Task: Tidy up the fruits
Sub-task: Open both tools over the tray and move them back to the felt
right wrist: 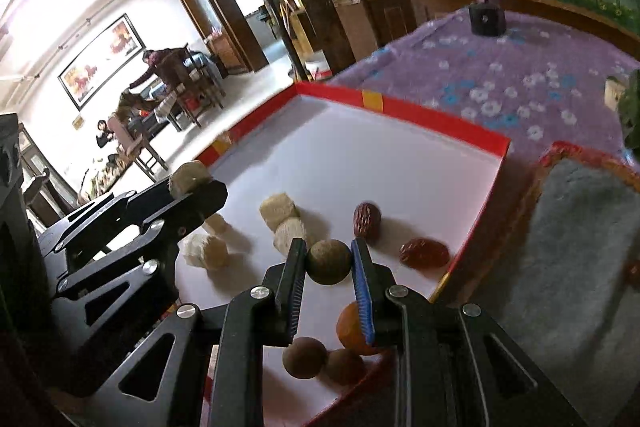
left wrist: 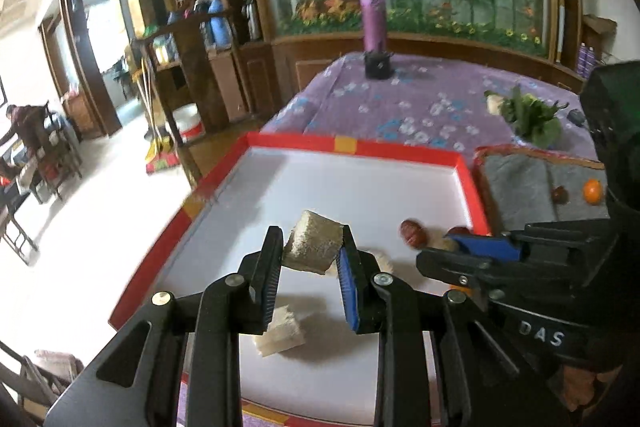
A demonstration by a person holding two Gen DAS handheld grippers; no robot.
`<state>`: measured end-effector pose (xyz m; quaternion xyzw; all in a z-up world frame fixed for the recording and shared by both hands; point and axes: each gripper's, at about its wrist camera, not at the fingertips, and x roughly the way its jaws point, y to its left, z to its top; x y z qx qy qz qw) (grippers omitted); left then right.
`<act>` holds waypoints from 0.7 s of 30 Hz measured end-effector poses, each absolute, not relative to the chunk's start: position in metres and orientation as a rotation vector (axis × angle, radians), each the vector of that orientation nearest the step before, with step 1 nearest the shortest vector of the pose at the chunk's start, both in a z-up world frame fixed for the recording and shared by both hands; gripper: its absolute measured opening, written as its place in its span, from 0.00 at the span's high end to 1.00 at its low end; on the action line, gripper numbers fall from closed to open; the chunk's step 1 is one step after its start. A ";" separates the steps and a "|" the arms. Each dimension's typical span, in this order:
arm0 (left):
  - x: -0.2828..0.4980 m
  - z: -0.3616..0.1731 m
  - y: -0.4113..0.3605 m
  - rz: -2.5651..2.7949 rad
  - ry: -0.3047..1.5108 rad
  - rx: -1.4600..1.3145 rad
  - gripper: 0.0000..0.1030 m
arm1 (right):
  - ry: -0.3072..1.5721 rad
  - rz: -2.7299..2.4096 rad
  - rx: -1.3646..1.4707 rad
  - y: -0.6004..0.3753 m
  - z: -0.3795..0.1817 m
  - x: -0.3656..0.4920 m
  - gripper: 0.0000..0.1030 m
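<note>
My left gripper (left wrist: 313, 245) is shut on a pale cut fruit chunk (left wrist: 314, 247), held above the white floor of a red-rimmed tray (left wrist: 356, 145). Another pale chunk (left wrist: 280, 331) lies below it. My right gripper (right wrist: 329, 261) is shut on a round brown fruit (right wrist: 329, 262), just above the tray (right wrist: 420, 113). In the right wrist view, two red dates (right wrist: 367, 219) (right wrist: 424, 252), several pale chunks (right wrist: 278, 213), an orange fruit (right wrist: 350, 327) and two brown round fruits (right wrist: 305, 357) lie in the tray. The left gripper with its chunk (right wrist: 188, 179) shows at left.
A grey cloth tray (left wrist: 520, 187) right of the red tray holds a small orange fruit (left wrist: 592, 191) and a dark date (left wrist: 560, 194). Leafy greens (left wrist: 532, 115) and a purple bottle (left wrist: 373, 19) stand on the purple flowered tablecloth (left wrist: 400, 99). The table's left edge drops to the floor.
</note>
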<state>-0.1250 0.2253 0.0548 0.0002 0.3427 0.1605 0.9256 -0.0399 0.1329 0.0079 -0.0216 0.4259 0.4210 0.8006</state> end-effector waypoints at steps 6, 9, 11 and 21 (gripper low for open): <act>-0.121 0.036 0.239 0.357 0.785 -0.070 0.75 | 0.934 0.916 -0.052 0.134 0.005 -0.042 0.74; -0.123 0.039 0.238 0.364 0.780 -0.083 0.65 | 0.927 0.925 0.004 0.123 0.013 -0.038 0.74; -0.125 0.043 0.235 0.370 0.766 -0.071 0.56 | 0.909 0.913 0.037 0.111 0.019 -0.034 0.74; -0.115 0.058 0.167 0.208 0.745 0.015 0.49 | 0.856 0.809 0.137 0.035 0.036 -0.016 0.72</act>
